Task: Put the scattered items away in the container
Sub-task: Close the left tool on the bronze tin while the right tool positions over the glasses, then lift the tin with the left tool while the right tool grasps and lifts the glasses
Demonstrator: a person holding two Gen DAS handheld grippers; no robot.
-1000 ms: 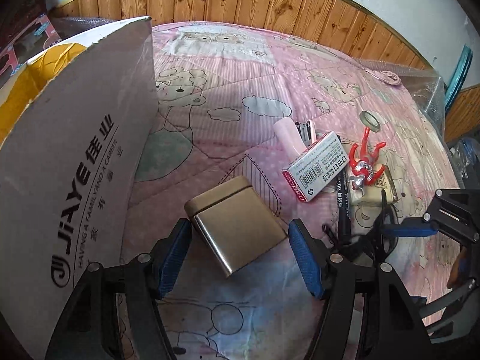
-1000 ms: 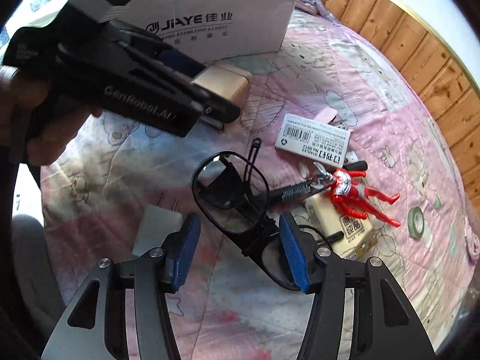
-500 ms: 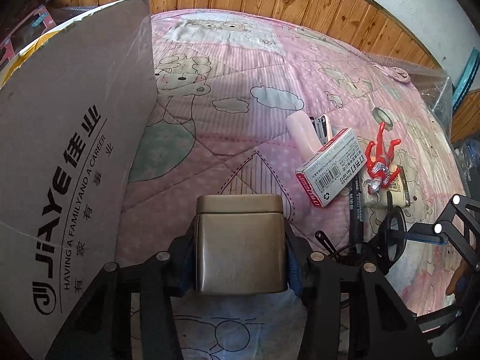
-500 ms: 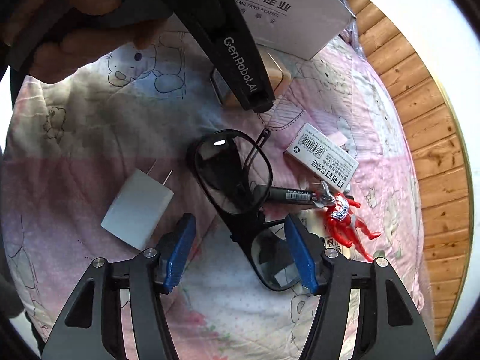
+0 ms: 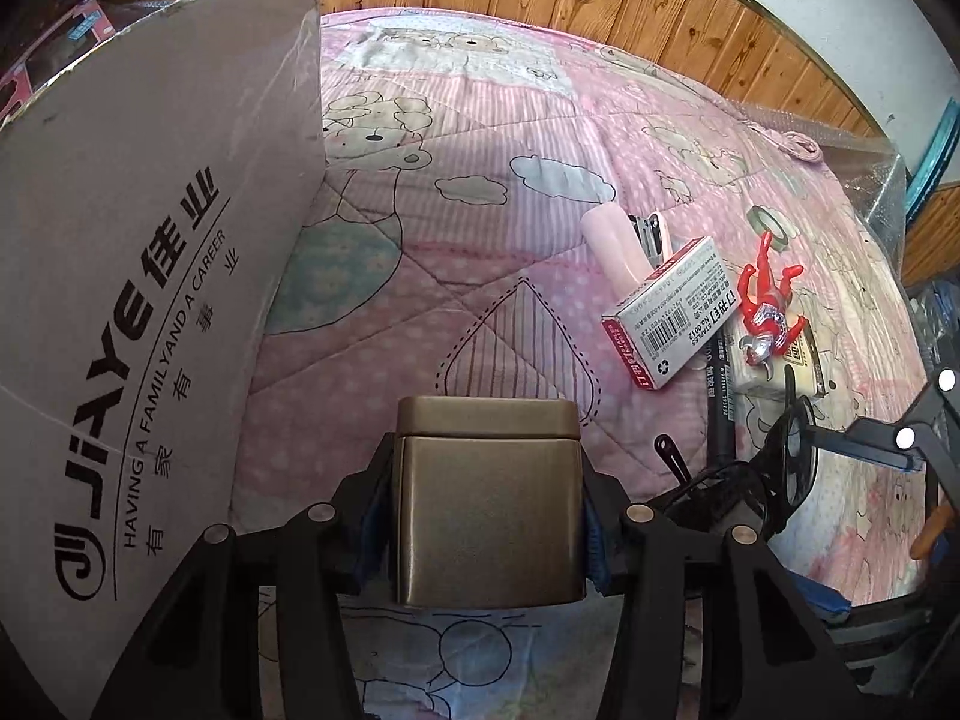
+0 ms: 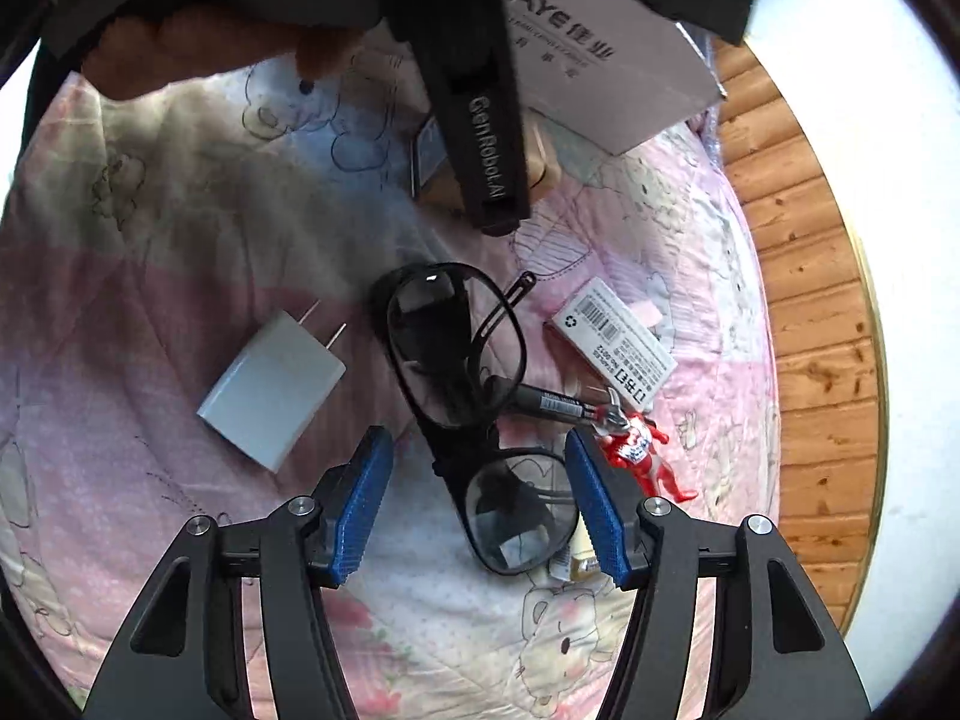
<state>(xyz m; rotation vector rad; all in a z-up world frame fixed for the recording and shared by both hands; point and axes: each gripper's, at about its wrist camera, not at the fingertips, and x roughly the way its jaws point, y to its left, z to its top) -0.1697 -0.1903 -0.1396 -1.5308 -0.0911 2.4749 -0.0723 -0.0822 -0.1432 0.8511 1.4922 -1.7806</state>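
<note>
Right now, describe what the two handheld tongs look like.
Both are matte black angular frames with silver screw heads and ribbed blue pads on two fingers. The right tongs show the pads clearly; on the left tongs only thin blue edges show. From the right wrist view, the left tool's body bears white "GenRobot.AI" lettering.

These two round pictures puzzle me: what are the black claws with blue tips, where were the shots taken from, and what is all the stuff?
No robot: a person holds two hand-grip claws, each with a camera looking along its fingers. The left gripper is shut on a metal tin, beside the cardboard box. The right gripper is open above black glasses. On the pink quilt lie a charger, staple box, red figure and pen.
</note>
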